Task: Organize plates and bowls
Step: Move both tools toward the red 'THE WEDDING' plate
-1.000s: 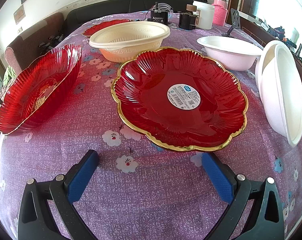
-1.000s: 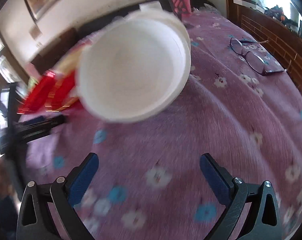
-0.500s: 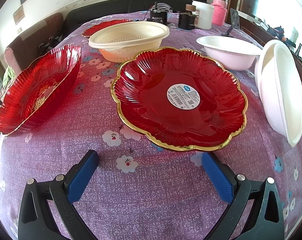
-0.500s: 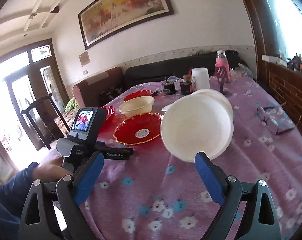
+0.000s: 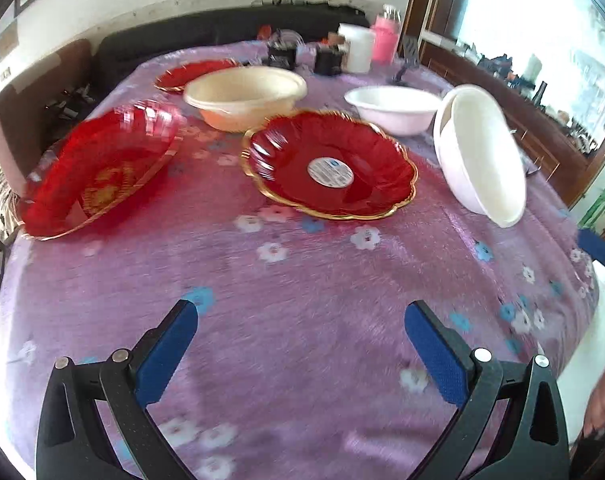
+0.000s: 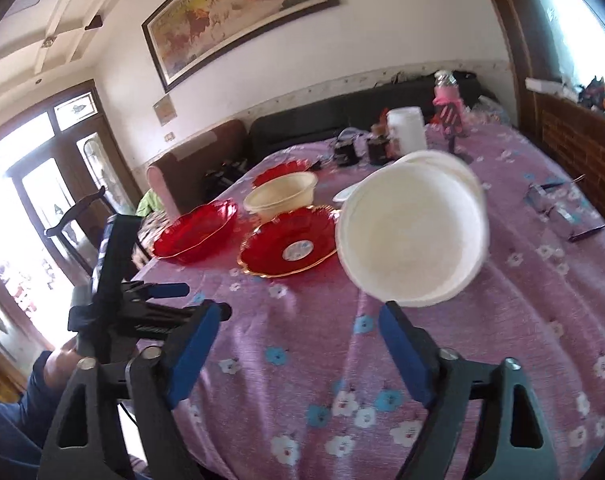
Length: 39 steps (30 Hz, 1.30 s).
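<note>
While both grippers hang over the near end of the table (image 5: pixel 302 280), nothing is held in either one. The left gripper (image 5: pixel 298 344) sits low in its frame with its blue jaws wide apart over the purple flowered cloth (image 5: pixel 322 380). The right gripper (image 6: pixel 298 340) is low in its frame too, and its jaws are also wide apart and hold nothing.

In the left view, a red plate (image 5: pixel 330 168) with a gold rim and a round sticker lies flat in the middle of the frame. A second red plate (image 5: pixel 98 172) is at the left, tipped up on one side. A third red plate (image 5: pixel 190 74) lies far back, upper left of middle. A cream bowl (image 5: pixel 244 96) sits upright just behind the middle plate. A white bowl (image 5: pixel 394 108) sits upright at the upper right of middle. At the right, a tilted bowl (image 5: pixel 482 156) stands on its edge with its mouth facing right; it looks like two white bowls nested, but I cannot tell for sure.

In the right view, the tilted bowl (image 6: pixel 412 232) fills the middle and its mouth faces us, just above the tip of the right-hand finger (image 6: pixel 406 356). I cannot tell if they touch. Glasses (image 6: pixel 570 212) lie on the cloth at the right. A pink bottle (image 6: pixel 448 110) and a white jar (image 6: pixel 406 128) stand at the far end. The left gripper (image 6: pixel 158 300) shows at the left edge, held by a hand (image 6: pixel 60 364).
</note>
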### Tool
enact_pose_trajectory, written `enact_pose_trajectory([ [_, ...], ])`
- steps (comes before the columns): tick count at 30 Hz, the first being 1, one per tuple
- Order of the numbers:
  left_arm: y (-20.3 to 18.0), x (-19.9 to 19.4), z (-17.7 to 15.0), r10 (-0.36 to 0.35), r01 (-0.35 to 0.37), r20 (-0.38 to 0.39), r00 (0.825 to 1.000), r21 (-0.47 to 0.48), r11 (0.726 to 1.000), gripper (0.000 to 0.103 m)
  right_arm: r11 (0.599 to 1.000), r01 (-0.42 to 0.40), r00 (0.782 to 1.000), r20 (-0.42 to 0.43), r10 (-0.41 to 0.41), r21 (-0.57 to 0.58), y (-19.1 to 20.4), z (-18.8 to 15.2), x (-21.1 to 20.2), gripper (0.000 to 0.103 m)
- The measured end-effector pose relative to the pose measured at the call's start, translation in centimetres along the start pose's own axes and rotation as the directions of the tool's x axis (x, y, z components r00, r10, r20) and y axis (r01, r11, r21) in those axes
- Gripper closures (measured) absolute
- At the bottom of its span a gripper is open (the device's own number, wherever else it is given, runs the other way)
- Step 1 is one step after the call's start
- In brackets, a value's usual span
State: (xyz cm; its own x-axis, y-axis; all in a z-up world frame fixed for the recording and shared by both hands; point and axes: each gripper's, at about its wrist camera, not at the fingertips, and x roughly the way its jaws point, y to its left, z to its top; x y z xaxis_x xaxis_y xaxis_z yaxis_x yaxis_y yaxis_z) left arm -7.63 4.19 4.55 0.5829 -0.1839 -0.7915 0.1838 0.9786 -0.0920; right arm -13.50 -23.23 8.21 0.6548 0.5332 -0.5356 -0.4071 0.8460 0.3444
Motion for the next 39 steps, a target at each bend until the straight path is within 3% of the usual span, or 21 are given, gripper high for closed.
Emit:
enact_pose_trajectory([
  [3, 2.0, -2.5, -0.6, 0.050, -0.050, 0.076, 0.996, -0.008, 0.999, 0.000, 1.000, -0.021, 0.999, -0.033, 0.021, -0.010, 1.1, 0.4, 1.2, 0.029],
  [7, 5.8, -4.8, -0.9, 0.073, -0.064, 0.147, 0.986, -0.066, 0.996, 0.000, 0.997, -0.072, 0.994, -0.080, 0.070, -0.012, 2.7, 1.1, 3.2, 0.036],
  [13, 11.2, -6.0, -1.4, 0.116, -0.087, 0.173, 0.978, -0.168, 0.982, 0.002, 0.992, -0.123, 0.981, -0.153, 0.119, -0.020, 5.6, 2.9, 6.2, 0.043],
  [15, 13.0, -6.3, -1.5, 0.111, -0.077, 0.166, 0.980, -0.202, 0.976, 0.028, 0.990, -0.135, 0.977, -0.172, 0.128, -0.028, 6.6, 3.6, 7.1, 0.044],
  [17, 14.8, -5.9, -1.4, 0.096, -0.063, 0.132, 0.987, -0.240, 0.969, 0.038, 0.988, -0.152, 0.971, -0.190, 0.144, -0.031, 7.7, 4.5, 8.2, 0.046],
  [23, 19.3, -5.7, -0.5, 0.050, -0.016, 0.094, 0.994, -0.333, 0.943, 0.036, 0.985, -0.168, 0.954, -0.244, 0.173, 0.043, 8.9, 6.8, 12.2, 0.046],
  [27, 22.2, -5.5, 1.0, 0.053, -0.026, 0.061, 0.997, -0.375, 0.927, 0.036, 0.981, -0.175, 0.944, -0.268, 0.193, 0.088, 9.0, 8.3, 14.8, 0.046],
  [31, 24.4, -4.9, 1.8, -0.005, 0.025, 0.045, 0.999, -0.441, 0.897, 0.029, 0.971, -0.191, 0.933, -0.280, 0.226, 0.145, 9.1, 9.3, 16.7, 0.046],
  [39, 25.1, -3.2, 3.8, -0.002, 0.008, 0.014, 1.000, -0.430, 0.903, 0.029, 0.962, -0.197, 0.913, -0.322, 0.251, 0.191, 9.8, 9.9, 20.2, 0.044],
])
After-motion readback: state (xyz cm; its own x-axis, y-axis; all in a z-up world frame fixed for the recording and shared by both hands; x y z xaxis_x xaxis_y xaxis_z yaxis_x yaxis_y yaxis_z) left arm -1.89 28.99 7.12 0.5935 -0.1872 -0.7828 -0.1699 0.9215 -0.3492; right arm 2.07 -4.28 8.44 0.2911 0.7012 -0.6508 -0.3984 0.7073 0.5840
